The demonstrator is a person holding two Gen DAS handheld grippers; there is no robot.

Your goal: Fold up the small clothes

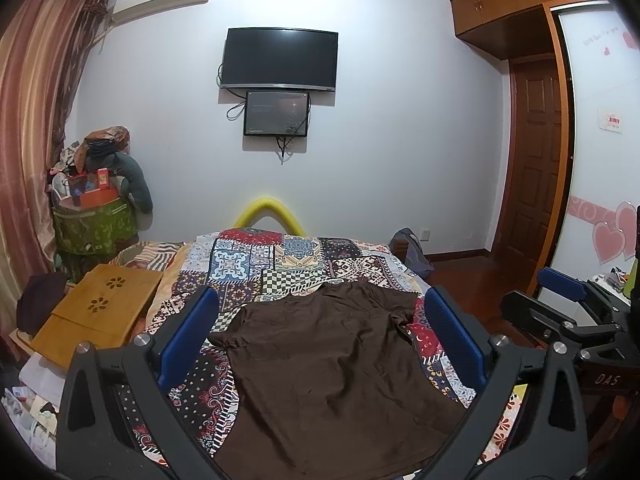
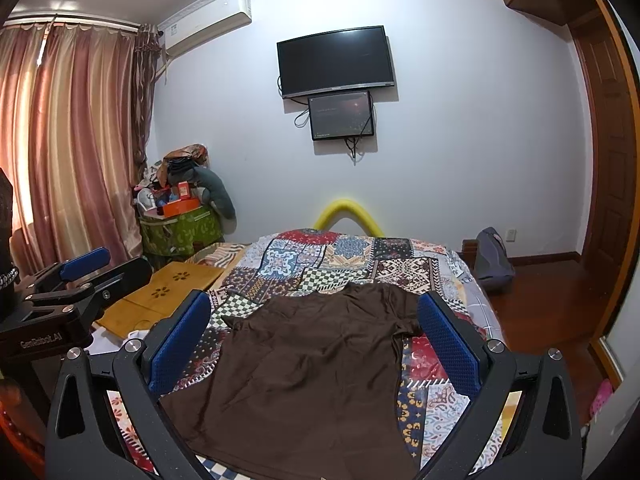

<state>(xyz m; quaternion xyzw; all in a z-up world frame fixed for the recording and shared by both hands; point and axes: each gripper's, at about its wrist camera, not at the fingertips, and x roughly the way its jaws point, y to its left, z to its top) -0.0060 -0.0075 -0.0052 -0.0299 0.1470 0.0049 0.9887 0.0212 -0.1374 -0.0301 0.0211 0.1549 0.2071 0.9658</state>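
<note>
1. The brown T-shirt (image 1: pixel 332 368) lies spread flat on the patchwork quilt (image 1: pixel 280 264) of the bed, hem at the near edge and neck toward the far wall. Both tools hang above the near hem and touch nothing. The left hand-held gripper (image 1: pixel 320 344) is released, jaws wide apart and empty. The right hand-held gripper (image 2: pixel 316 348) is likewise spread wide and holds nothing. No fold looks begun.

2. The quilt is loose and soft. A jaw closing low on the shirt could pinch quilt along with cloth, and lifting would then drag the bedding and spoil the lie of the shirt.

3. The shirt is thin and already shows shallow creases. Gripping only one layer at the hem, or gripping at uneven points left and right, would likely give a skewed fold.

4. The right sleeve (image 2: pixel 404 320) sits slightly bunched near the right jaw. Folding over it without smoothing may trap a lump inside.

5. The near hem reaches the bed edge. A pull toward the near side could slide the shirt off the bed.

6. The two tools are just beside each other. Moving inward together risks knocking them.

7. The wooden lap desk (image 1: pixel 100 308) on the left of the bed is near enough to catch a wide swing.
</note>
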